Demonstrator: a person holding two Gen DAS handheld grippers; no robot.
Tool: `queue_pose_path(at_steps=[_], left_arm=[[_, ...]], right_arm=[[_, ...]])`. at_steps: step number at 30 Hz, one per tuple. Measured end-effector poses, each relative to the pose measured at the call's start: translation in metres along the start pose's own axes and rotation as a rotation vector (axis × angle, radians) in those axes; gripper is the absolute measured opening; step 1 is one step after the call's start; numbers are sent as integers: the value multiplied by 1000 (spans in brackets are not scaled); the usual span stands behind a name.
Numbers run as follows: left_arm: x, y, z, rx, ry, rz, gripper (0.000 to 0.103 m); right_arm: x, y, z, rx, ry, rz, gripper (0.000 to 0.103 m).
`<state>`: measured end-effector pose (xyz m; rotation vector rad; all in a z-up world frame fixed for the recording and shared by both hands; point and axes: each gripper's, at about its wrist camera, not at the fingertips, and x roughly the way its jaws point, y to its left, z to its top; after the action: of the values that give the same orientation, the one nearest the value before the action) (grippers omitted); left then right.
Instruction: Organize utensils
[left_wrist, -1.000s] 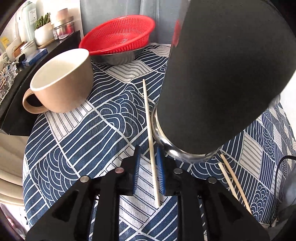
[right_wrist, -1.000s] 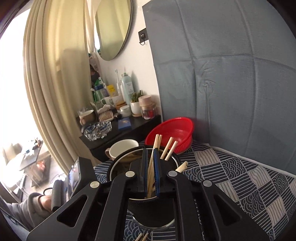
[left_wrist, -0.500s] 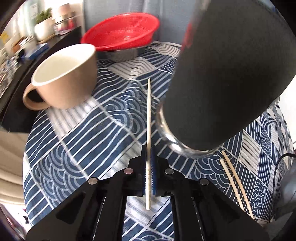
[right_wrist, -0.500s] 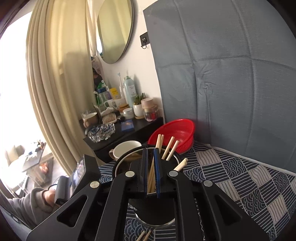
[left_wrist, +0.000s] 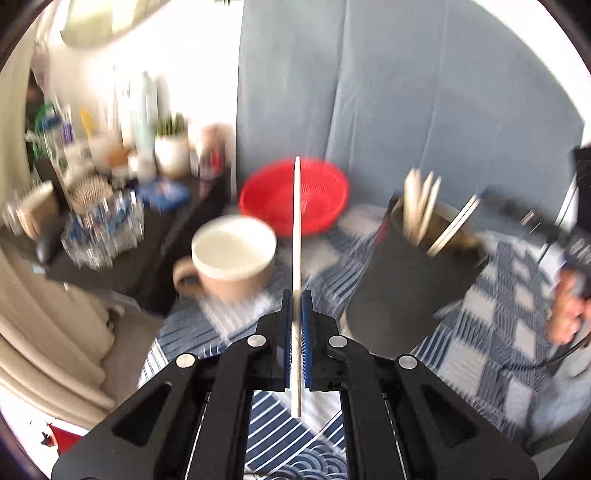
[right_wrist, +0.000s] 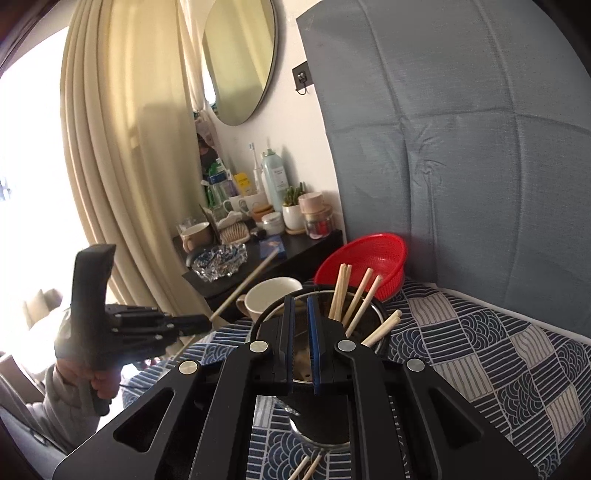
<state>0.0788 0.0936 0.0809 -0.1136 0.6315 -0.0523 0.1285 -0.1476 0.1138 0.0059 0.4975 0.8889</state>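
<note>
Mug (left_wrist: 234, 254) left of utensil holder (left_wrist: 413, 280), basket (left_wrist: 295, 197) behind both, on table (right_wrist: 498, 350)

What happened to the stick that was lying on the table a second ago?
The left gripper shut its fingers on the chopstick and lifted it off the tablecloth. The right gripper stays clamped on the black holder's rim; the mug and red basket stayed put.

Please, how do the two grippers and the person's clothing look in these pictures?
Both the left gripper and the right gripper are black with angular frames, triangular cut-outs, round silver screws and blue pads inside the fingers. The left one has a black pistol-style handle. The person wears a grey sleeve.
</note>
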Motion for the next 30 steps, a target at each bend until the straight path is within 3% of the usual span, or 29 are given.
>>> queue_pose_path(at_steps=[2,6,12,19,30], left_arm=[[-17,-8,9,19,-63,-24,5],[-34,-37,27,108,-149,-84,5],[-25,-71,51,187,-197,-139,5],[2,-85,64,131,-355,-280,5],[49,-84,46,73,-288,-308,5]], right_arm=[[1,-1,3,23,2,34,8],[0,-4,10,82,-7,115,34],[-6,-15,17,104,-27,91,39],[-15,-44,9,140,-32,14,44],[-14,-53,1,111,-21,-7,49]])
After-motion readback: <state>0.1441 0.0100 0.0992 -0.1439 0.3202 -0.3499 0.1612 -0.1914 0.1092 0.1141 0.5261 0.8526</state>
